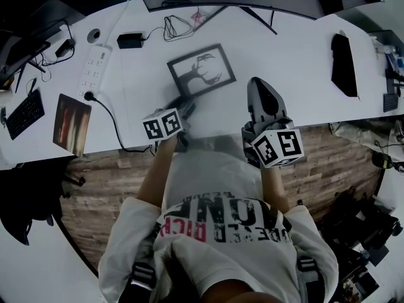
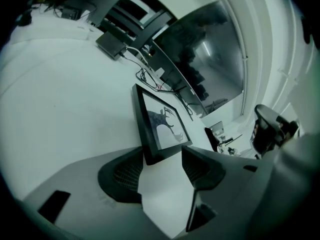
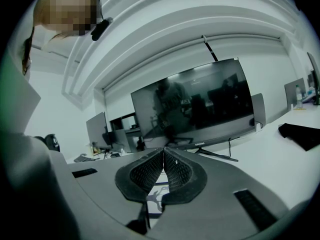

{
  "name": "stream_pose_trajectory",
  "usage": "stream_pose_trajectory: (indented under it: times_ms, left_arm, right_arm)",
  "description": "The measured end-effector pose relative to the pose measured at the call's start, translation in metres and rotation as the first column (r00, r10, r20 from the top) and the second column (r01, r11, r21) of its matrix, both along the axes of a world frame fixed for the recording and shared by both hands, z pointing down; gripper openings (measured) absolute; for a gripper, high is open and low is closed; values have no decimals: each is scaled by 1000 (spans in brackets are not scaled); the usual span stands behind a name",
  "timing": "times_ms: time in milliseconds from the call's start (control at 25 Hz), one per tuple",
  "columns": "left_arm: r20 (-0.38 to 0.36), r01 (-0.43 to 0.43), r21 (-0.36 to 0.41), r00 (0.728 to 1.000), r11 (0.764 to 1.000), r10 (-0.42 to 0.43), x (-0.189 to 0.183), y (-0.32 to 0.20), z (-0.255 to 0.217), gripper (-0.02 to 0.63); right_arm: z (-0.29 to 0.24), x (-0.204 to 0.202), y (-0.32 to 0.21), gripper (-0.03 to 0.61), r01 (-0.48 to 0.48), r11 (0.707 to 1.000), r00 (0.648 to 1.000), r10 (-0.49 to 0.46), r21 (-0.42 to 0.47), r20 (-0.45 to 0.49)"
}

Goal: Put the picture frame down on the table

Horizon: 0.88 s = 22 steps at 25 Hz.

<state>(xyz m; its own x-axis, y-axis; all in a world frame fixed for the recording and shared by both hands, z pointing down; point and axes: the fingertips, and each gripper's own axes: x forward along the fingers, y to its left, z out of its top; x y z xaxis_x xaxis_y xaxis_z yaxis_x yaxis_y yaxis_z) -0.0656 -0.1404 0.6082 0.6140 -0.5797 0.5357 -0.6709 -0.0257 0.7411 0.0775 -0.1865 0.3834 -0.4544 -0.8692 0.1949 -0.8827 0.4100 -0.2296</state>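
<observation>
Head view: a black-rimmed rectangular picture frame (image 1: 202, 69) holding a deer silhouette is seen lying flat on the white table (image 1: 297, 59).
Left gripper (image 2: 162, 163): its jaws are spread, and the frame's near corner is set between the tips without being squeezed.
Right gripper (image 3: 163, 159): its jaws are pressed together with nothing held, and it is pointed toward a wide dark monitor (image 3: 195, 106).

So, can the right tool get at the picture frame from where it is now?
Probably yes. The picture frame lies flat on the table just beside the right tool, with nothing between them. Its jaws are shut, so they must open first.
</observation>
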Motion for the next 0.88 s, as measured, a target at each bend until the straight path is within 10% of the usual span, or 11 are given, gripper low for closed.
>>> stream_pose_trajectory:
  times_ms: [360,880]
  left_arm:
    - [353,-135,115,932,984,87,-1,1,0,278]
    - [348,-105,109,936,988,61,-6,-4,2,278]
  right_arm:
    - [-1,-5,-4,2,10,1000,1000,-10,-2,-1]
    - [5,-7,-8,2,7,1000,1000,-7,-20,8]
